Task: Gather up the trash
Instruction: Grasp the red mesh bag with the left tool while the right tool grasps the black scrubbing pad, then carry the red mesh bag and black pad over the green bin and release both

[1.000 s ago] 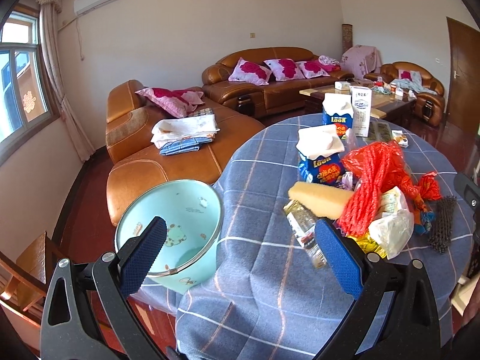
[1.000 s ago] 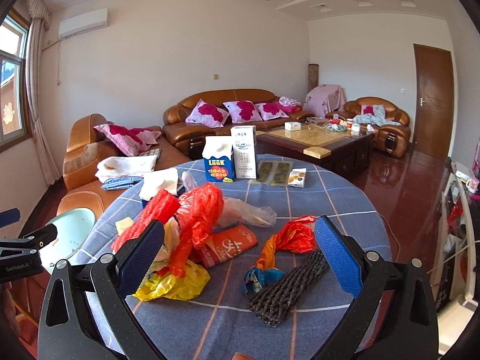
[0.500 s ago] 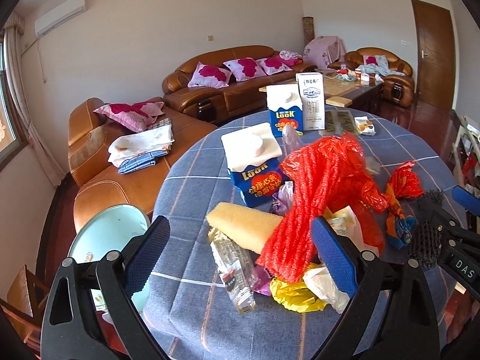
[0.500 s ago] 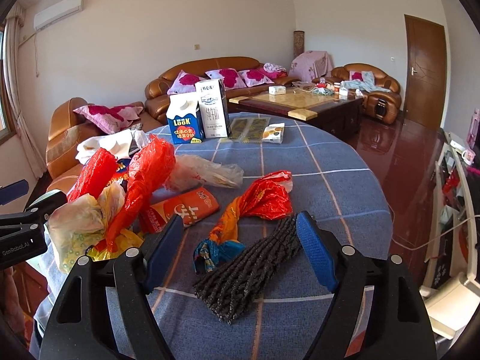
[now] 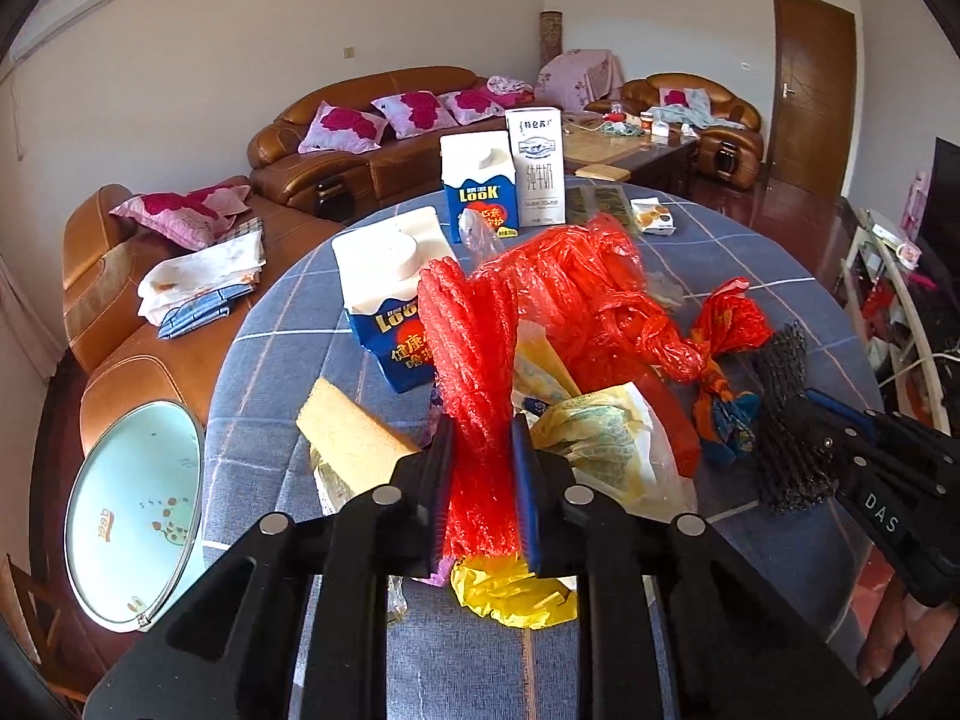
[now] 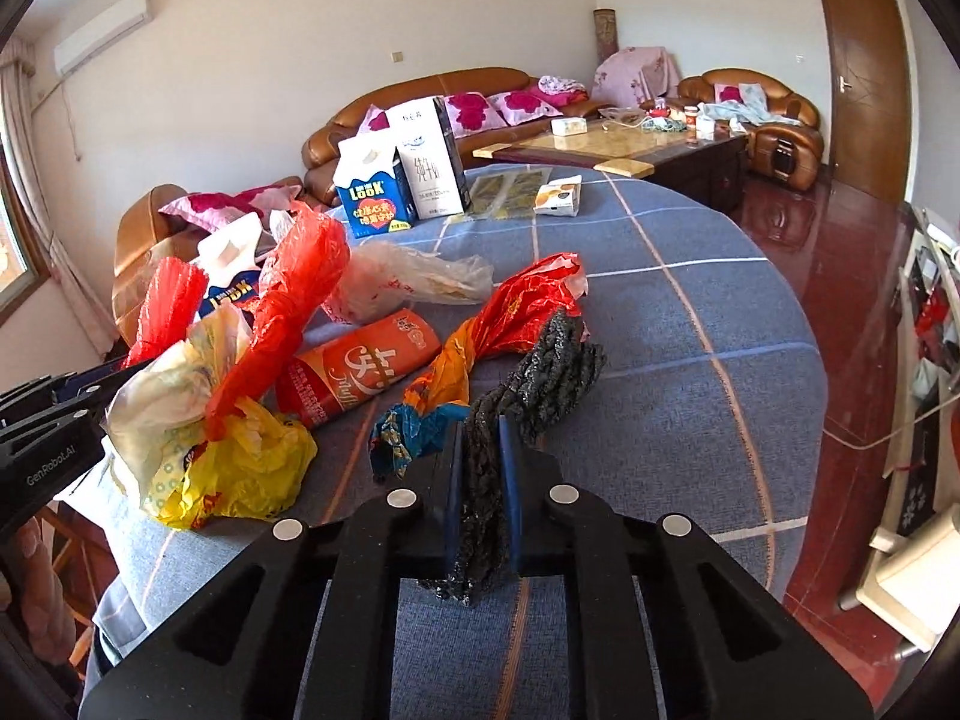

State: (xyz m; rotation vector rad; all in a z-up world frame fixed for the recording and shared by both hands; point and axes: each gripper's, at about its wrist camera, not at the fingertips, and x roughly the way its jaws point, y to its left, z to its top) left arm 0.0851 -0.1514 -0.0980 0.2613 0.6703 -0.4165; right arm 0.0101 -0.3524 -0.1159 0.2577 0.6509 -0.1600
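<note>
The round table's woven cloth point(image 6: 690, 324) is dusty blue, crossed by thin white and tan lines in a wide check. The ribbed foam net sleeve point(image 5: 474, 372) is bright red; the crumpled thin plastic bag point(image 5: 576, 282) beside it is the same red, translucent. The coarse foam mesh sleeve point(image 6: 540, 372) is charcoal black. A twisted snack wrapper point(image 6: 480, 348) runs red to orange with a teal-blue end. The flattened paper cup point(image 6: 360, 366) is orange-red with white script. The crumpled film bag point(image 6: 234, 474) is yellow. Two gable-top cartons point(image 5: 480, 192) are white above, royal blue below. The round plastic bin point(image 5: 132, 516) is pale mint with small cartoon figures.
</note>
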